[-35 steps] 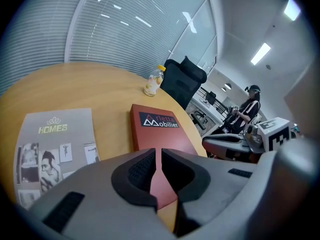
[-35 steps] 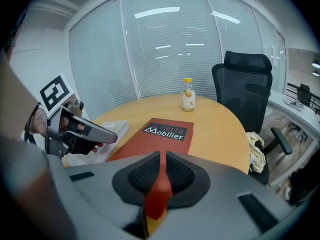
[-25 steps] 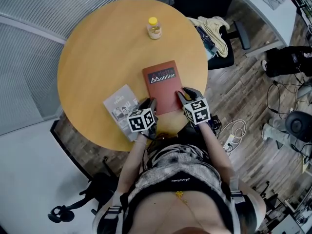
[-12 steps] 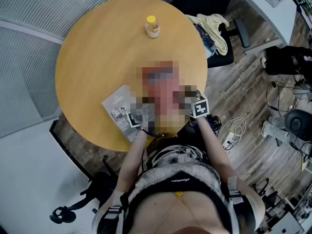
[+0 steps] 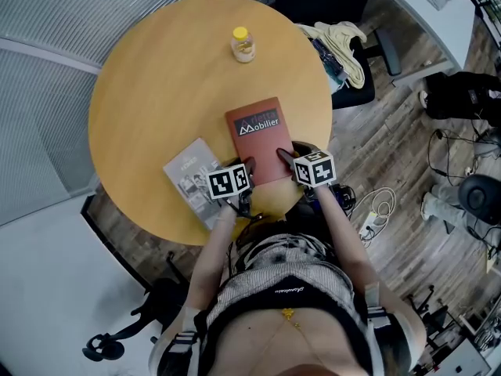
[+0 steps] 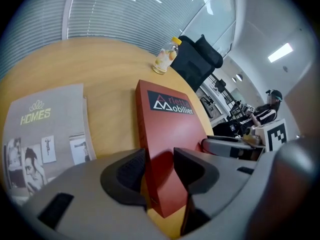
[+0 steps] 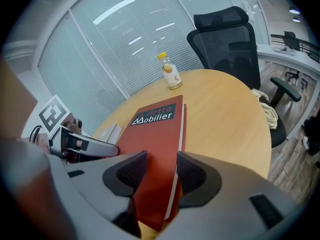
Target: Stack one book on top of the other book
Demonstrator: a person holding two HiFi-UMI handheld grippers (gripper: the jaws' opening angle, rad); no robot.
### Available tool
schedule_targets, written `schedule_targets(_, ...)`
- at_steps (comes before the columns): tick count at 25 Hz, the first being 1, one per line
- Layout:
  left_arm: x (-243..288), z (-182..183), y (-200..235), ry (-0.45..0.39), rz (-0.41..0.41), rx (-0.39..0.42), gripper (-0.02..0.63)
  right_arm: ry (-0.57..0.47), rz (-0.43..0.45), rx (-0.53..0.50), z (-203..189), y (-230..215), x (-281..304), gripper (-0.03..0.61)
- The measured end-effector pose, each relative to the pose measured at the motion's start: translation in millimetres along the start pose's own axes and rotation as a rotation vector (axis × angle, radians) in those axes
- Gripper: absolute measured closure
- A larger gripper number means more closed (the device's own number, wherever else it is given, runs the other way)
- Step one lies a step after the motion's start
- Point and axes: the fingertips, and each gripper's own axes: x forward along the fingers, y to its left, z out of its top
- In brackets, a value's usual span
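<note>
- The grey magazine (image 5: 190,180) lies flat at the near left of the round table (image 5: 156,92). It is just beside the left gripper (image 6: 159,168) and apart from the red book (image 5: 258,135), with bare wood between the two.
- The left gripper's jaws stand wide apart astride the red book's near left corner. The pads do not appear to press, and the jaws have just been opening.
- The red book lies flat, straight ahead of both grippers, its long axis running away from the person toward the bottle (image 5: 243,44). Stacking it likely means carrying it leftward.
- The right gripper (image 7: 161,173) is spread the same way astride the near right corner and has also just been opening.
- Compared with a second ago, both grippers sit lower and further onto the book's near edge. Neither book has shifted.
</note>
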Motion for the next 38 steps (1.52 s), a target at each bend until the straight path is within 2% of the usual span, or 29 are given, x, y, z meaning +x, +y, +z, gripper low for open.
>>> schedule_targets(7,-0.4,0.8,1.2,0.021,-0.012,-0.021,0.434,0.007,-0.009,0.005,0.2,0.1,-0.1,0.383)
schedule_targets(38,0.5,0.6,1.1,-0.003,0.015,0.014,0.434,0.005,-0.023,0.026,-0.2,-0.4,0.8,0.385)
